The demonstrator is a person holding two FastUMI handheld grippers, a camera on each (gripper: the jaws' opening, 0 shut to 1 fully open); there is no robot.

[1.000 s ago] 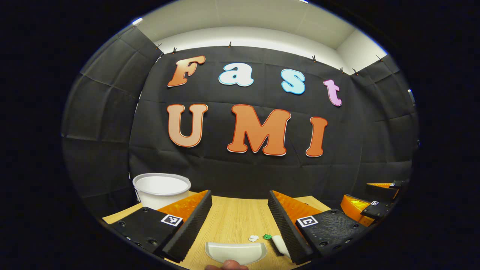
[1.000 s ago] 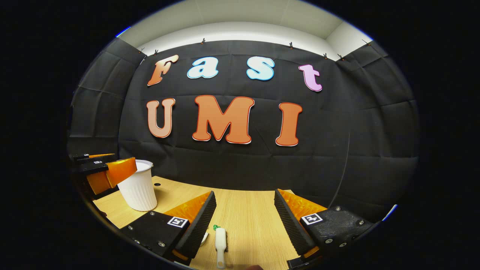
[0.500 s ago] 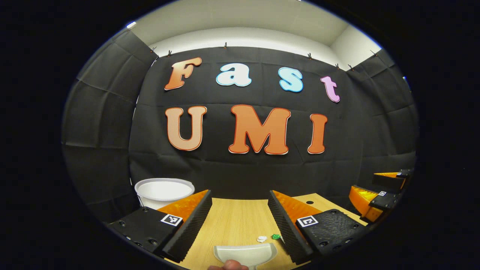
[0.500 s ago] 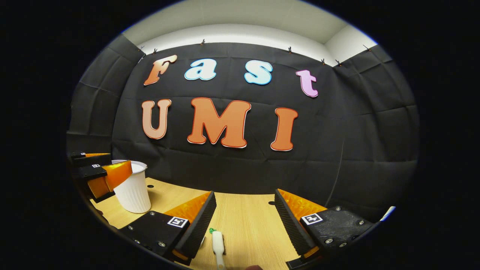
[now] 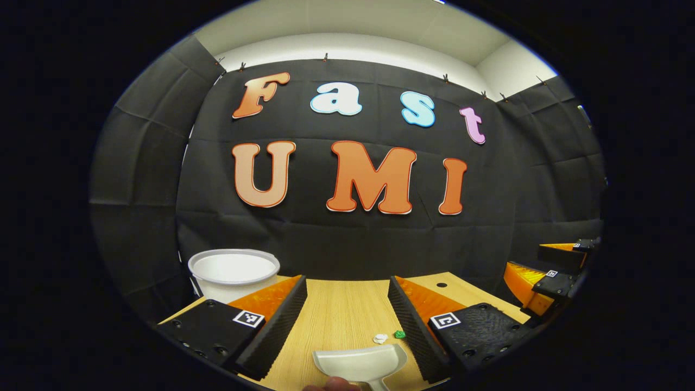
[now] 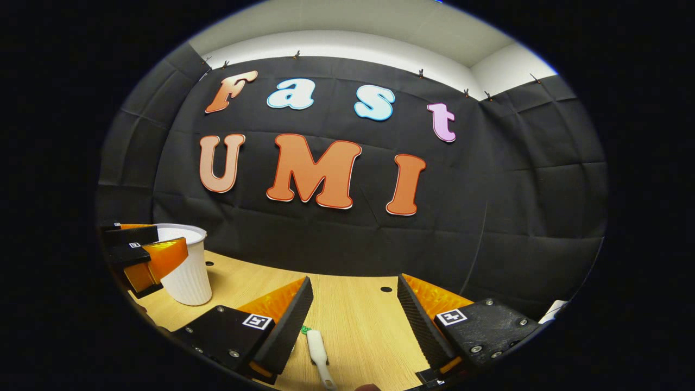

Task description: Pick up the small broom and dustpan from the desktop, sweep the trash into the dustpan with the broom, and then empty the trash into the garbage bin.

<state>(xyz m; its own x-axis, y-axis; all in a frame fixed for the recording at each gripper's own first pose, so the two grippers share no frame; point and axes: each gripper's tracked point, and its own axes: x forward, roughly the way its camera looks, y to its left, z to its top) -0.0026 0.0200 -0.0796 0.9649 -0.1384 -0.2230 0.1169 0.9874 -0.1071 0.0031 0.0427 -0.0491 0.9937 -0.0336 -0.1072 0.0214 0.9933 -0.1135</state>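
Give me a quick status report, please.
Left gripper open above dustpan. Right gripper open over broom. Trash unswept.

1 dustpan [image 5: 360, 363], 1 broom [image 6: 319, 355], 1 bin [image 5: 233, 273], 2 trash bits [image 5: 380, 338] [image 5: 399, 334]

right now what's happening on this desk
A person holds a gripper in each hand over a wooden desk. The left gripper hangs open above the white dustpan; the right gripper hangs open above the small broom. Neither tool is gripped. Two trash bits lie by the dustpan; the white bin stands beyond.
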